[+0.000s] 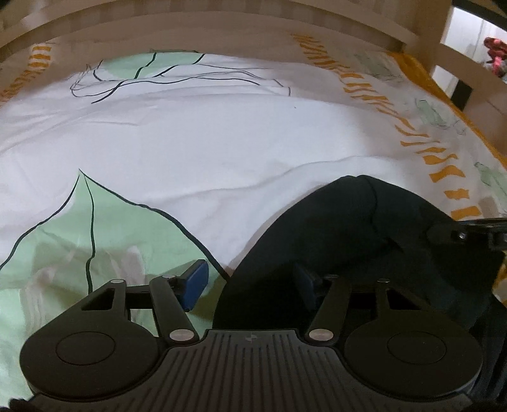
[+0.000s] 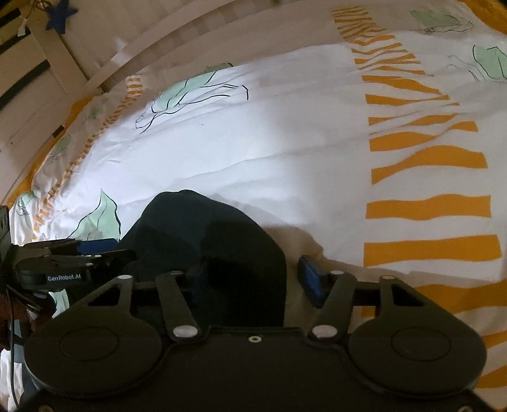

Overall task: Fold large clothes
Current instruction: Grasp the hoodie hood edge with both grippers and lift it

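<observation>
- i see a dark navy, soft fabric garment [image 1: 364, 228] lying bunched on the near part of a white bedsheet printed with pale green leaves and orange stripes [image 1: 196, 149]; in the right wrist view the same garment [image 2: 202, 234] sits low in the middle.
- left gripper [image 1: 252, 282]: its blue pads [image 1: 195, 282] stand part-way apart. the left pad is over the green leaf print, clear of the cloth; the right pad is lost in shadow against the garment's edge. i see no pinch on the cloth, so i record the claw as spread with fabric at one side.
- right gripper [image 2: 253, 280]: the right blue pad [image 2: 312, 280] stands on bare sheet just beside the garment's edge; the left pad is buried in the dark cloth. a fold of the garment sits between the fingers. i cannot tell whether the pads press it.
- the two grippers are close together: the left one shows at the left edge of the right wrist view, and the right one at the right edge of the left wrist view, each beside the garment.
- surroundings: a pale wooden slatted bed frame [image 1: 459, 63] runs along the far side and right of the bed. a dark blue star ornament [image 2: 61, 14] hangs at the frame's top left in the right wrist view.
- obstruction: the garment's dark colour and each gripper's own black body hide the inner pads.
</observation>
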### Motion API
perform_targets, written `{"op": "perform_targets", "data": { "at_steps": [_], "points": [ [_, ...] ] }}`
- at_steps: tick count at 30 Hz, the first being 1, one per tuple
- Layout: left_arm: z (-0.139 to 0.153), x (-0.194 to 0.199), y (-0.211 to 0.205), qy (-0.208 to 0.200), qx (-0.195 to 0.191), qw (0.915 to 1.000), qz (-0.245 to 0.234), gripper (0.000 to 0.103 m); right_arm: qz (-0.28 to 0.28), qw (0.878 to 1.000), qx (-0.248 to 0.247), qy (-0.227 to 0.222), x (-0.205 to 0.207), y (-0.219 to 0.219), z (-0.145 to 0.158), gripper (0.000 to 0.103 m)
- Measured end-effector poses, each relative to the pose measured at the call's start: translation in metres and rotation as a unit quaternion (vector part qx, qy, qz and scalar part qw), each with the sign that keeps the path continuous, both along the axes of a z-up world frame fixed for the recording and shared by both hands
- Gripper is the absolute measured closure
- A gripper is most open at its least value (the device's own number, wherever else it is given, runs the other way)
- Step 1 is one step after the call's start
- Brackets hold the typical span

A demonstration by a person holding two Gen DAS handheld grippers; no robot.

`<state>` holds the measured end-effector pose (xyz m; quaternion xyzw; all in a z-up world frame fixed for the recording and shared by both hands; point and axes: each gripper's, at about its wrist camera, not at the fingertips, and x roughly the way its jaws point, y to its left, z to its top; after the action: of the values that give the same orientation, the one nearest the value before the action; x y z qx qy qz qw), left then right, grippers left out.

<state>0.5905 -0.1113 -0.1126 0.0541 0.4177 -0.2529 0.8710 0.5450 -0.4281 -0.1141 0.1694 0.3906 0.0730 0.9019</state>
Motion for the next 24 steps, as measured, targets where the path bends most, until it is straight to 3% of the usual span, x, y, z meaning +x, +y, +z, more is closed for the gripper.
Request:
{"op": "perform_targets", "data": {
  "at_steps": [1,4,9,15,20,24],
  "points": [
    [0.001,-0.004,0.002,-0.009,-0.006,0.9999,-0.012,0.081,0.002,1.000,0.001,-0.002,-0.001,0.000,0.001,0.069],
    [0.008,-0.020,-0.001,-0.058,0.017,0.9979,-0.023,0.098,0.011,1.000,-0.008,-0.019,-0.007,0.005,0.007,0.081],
    [0.022,-0.043,0.003,-0.108,0.017,0.9939,-0.019,0.098,0.028,0.995,-0.067,-0.070,-0.025,0.023,0.027,0.084],
    [0.051,-0.082,0.011,-0.167,0.010,0.9858,-0.012,0.098,0.054,0.980,-0.113,-0.153,-0.068,0.042,0.060,0.085],
    [0.077,-0.140,0.023,-0.227,-0.003,0.9739,-0.014,0.098,0.090,0.958,-0.157,-0.220,-0.123,0.061,0.085,0.085],
    [0.088,-0.198,0.032,-0.276,0.006,0.9603,-0.043,0.098,0.125,0.930,-0.221,-0.267,-0.173,0.079,0.091,0.085]
  ]
}}
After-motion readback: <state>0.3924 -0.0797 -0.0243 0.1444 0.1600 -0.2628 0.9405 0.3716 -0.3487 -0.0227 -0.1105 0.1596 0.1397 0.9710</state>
